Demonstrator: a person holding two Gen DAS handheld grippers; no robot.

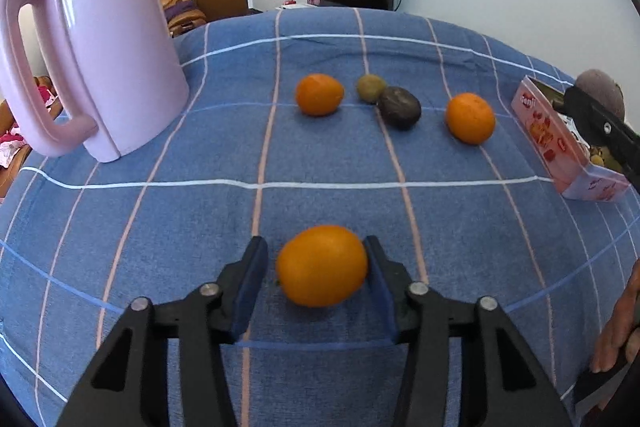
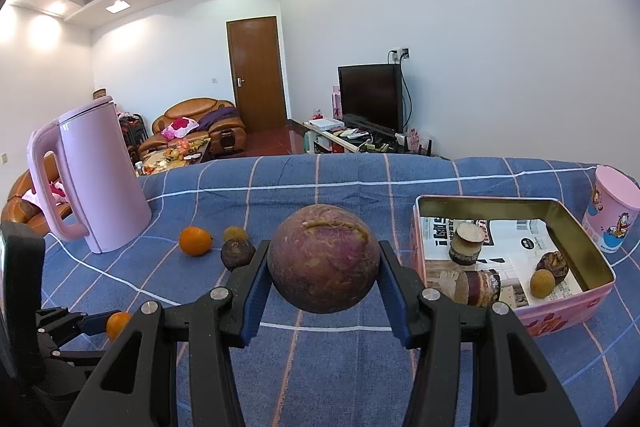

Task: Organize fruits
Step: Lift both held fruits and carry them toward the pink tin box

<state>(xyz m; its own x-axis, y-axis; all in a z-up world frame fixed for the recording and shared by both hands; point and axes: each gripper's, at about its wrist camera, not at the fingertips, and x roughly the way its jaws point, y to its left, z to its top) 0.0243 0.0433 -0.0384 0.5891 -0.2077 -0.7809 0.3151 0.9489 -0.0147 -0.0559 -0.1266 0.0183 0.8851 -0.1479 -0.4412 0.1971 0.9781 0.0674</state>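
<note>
Gripping a small orange (image 1: 322, 265), the left claw (image 1: 315, 241) has its blue pads closed in on the fruit's two sides. The right pad touches the skin; a sliver of gap seems to show at the left pad. The orange sits low over the blue checked counter (image 1: 160, 227), at 6 o'clock in the left wrist view.

The right claw (image 2: 324, 247) is clamped on a large purple fruit (image 2: 324, 259), one pad on each flank, holding it clear of the counter. The pink tin (image 2: 560, 311) lies at 3 o'clock from this fruit.

Loose fruit lies at 12 o'clock from the left claw:
- a second orange (image 1: 319, 94);
- a green-brown fruit (image 1: 370, 87) touching a dark fruit (image 1: 400, 107);
- a third orange (image 1: 470, 117), nearest the tin.

The pink kettle (image 1: 116, 39) stands at 10 o'clock.

Markings: the tin's outer wall carries red fruit pictures and a logo too small to read. Its paper lining (image 2: 516, 239) shows a barcode and bold characters that cannot be made out. The pink cup (image 2: 614, 215), at 2 o'clock from the right claw, bears an orange cartoon cat.
</note>
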